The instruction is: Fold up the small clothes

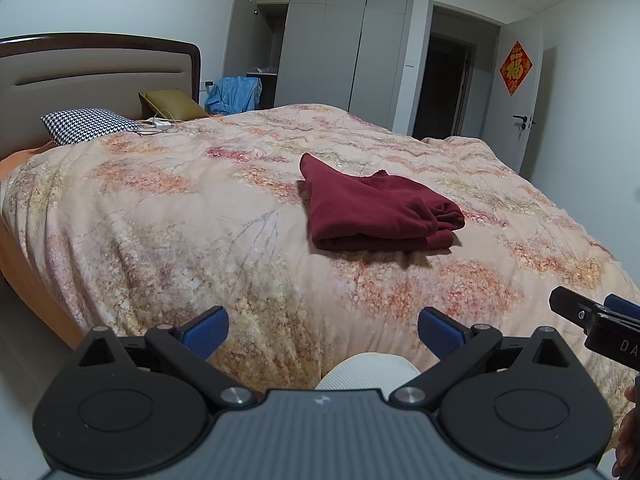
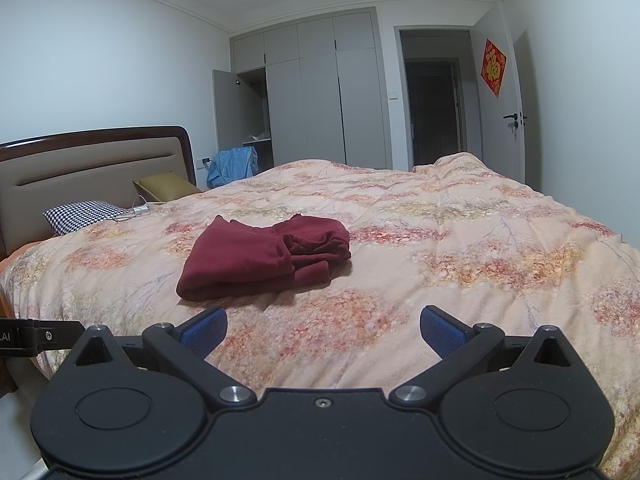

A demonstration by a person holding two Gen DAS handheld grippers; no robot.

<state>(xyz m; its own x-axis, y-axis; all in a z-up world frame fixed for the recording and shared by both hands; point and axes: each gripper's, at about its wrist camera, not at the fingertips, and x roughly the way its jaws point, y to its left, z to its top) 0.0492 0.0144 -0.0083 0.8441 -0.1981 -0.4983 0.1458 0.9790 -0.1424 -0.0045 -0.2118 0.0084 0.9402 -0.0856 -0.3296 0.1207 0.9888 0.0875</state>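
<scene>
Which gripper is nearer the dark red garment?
Right, slightly. The right gripper hangs open just short of the dark red garment; the left gripper, also open, sits farther back over the bed's near edge.

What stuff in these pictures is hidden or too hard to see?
- Dark red folded garment: its type; folds hide inner layers, both views.
- Open grey wardrobe compartment: contents too small, right wrist view.
- Dark doorway: unlit beyond.
- Right gripper: cut off by left wrist view's edge.
- White ribbed thing: left gripper body hides it.

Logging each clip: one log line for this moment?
garment: folded on bed | left hand-held gripper: open, clear | right hand-held gripper: open, clear
</scene>
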